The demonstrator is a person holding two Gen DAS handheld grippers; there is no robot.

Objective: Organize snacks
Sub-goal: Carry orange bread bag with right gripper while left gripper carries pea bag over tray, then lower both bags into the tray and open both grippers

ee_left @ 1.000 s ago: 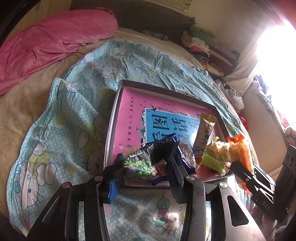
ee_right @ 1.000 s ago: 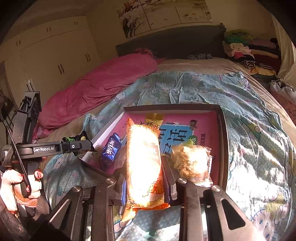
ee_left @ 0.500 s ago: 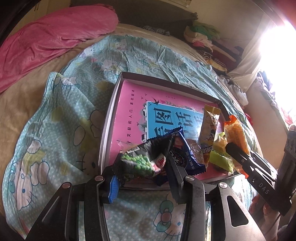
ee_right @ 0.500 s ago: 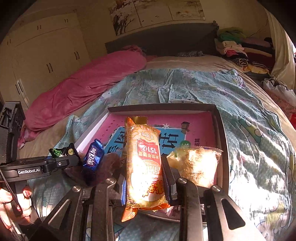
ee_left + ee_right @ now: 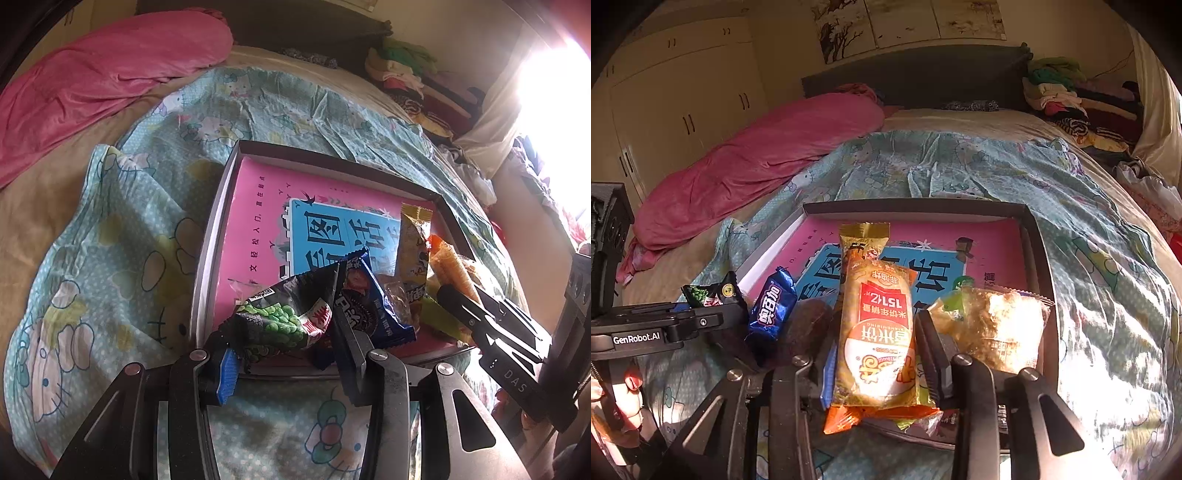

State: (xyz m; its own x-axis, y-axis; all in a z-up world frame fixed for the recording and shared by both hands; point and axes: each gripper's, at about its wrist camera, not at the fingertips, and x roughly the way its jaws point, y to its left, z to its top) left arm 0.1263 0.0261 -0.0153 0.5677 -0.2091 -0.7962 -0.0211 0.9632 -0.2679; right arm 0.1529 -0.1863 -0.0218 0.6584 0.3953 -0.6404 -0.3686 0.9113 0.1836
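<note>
I was about midway through the sorting, by my judgement: several snacks already lay in the near end of the shallow box (image 5: 1032,236) on the bed, while the far end, straight ahead of both grippers, showed only its pink and blue printed bottom. My right gripper (image 5: 877,354) had just been opening its jaws, and the orange rice cracker packet (image 5: 877,325) lay between them, its lower end over the near rim of the box; I judged the pads no longer pressed it, so this packet seemed just released. Just to the right of that gripper sat a clear bag of pale snacks (image 5: 993,328), and ahead of the cracker packet a yellow wrapper (image 5: 862,236) lay in the box. My left gripper (image 5: 284,354) was closed on a green pea packet (image 5: 288,317), holding it above the near rim, so this one was still to be put down. Touching its right finger was a blue biscuit packet (image 5: 369,306), with writing on it that I could not read surely. The cracker packet carried the figures "1514" upside down and Chinese characters; the left tool's side read "GenRobot.AI", the right one "DAS". The box bottom also had big Chinese characters.
</note>
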